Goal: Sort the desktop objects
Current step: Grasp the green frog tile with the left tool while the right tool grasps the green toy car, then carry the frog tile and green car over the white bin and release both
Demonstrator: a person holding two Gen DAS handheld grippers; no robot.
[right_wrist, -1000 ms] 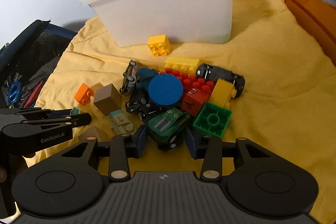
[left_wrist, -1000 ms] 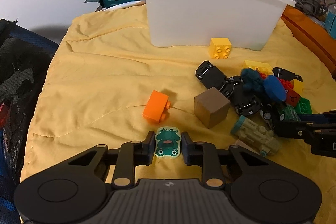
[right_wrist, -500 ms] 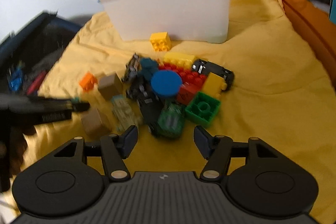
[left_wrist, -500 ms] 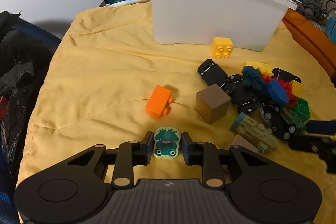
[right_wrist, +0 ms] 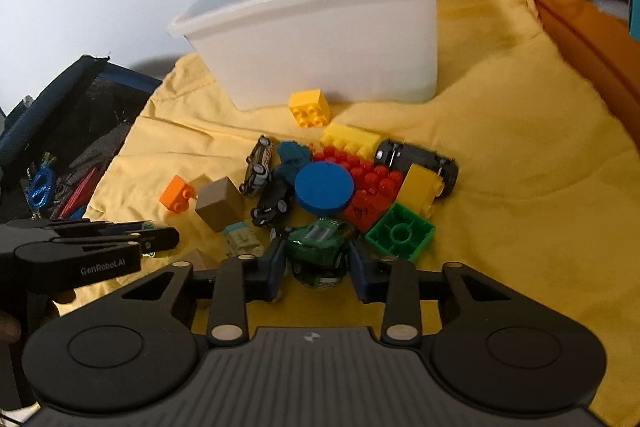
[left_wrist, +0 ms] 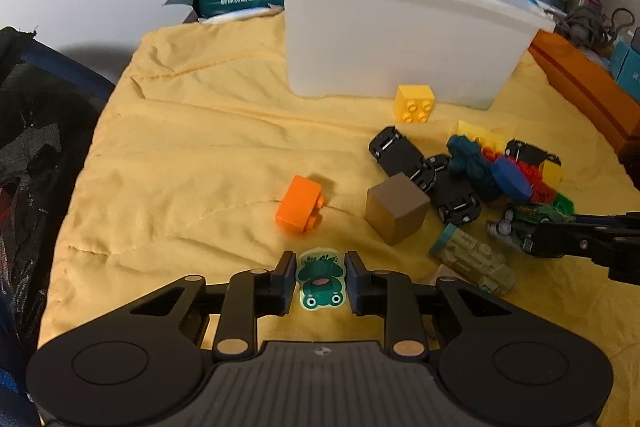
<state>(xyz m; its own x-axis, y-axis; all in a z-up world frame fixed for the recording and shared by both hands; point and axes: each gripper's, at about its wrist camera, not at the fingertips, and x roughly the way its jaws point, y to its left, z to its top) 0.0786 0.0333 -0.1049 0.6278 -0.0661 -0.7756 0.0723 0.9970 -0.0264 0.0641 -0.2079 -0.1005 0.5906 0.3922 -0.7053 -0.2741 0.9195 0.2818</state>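
Now both tongs sit low over the yellow cloth [left_wrist: 192,155], in front of the white bin [left_wrist: 400,39]. The left tongs [left_wrist: 320,277] are nearly closed, pads flanking the flat frog piece [left_wrist: 320,279], which lies well in front of the bin, nearer than the orange brick [left_wrist: 300,205]. It looks thin, light and stiff; squeezed across its edges it may pivot or slip, so a grip at its middle seems safest. The right tongs [right_wrist: 318,259] are closing on the green car [right_wrist: 318,243], at the near edge of the toy pile in front of the bin, beside the green brick [right_wrist: 400,231]. That car is probably hard, smooth and free-rolling; its flat sides, between the wheels, seem the sound place to hold.
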